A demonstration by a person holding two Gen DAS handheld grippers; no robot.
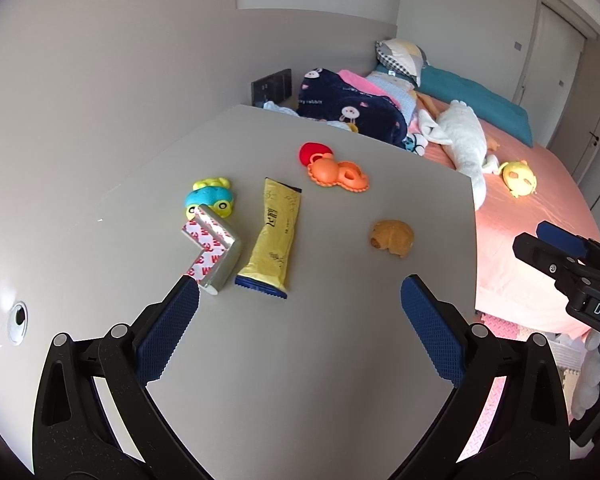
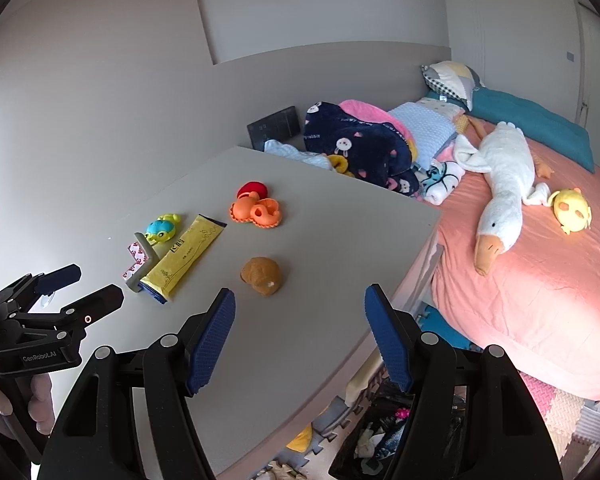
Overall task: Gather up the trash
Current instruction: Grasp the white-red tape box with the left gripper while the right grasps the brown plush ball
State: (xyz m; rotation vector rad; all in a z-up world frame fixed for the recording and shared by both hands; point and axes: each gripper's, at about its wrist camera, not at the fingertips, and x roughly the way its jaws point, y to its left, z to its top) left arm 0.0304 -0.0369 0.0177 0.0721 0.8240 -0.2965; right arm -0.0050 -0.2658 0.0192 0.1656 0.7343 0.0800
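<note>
Clearly "GenRobot.AI" on left gripper (image 2: 86,286); "rabbit" on blanket (image 1: 352,110).

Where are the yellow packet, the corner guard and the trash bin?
yellow packet (image 1: 274,236), left wrist view, middle of the wrapper
corner guard (image 1: 216,246), left wrist view, at the bend
trash bin (image 2: 380,436), right wrist view, the black-lined opening on the floor

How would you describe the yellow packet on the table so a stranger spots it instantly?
Start at the grey table beside the pink bed. Near its left side lies the yellow packet, flat, between an L-shaped grey corner guard and a brown bun-shaped toy. It is the only long flat wrapper there, yellow with dark blue ends and printed text.
</note>
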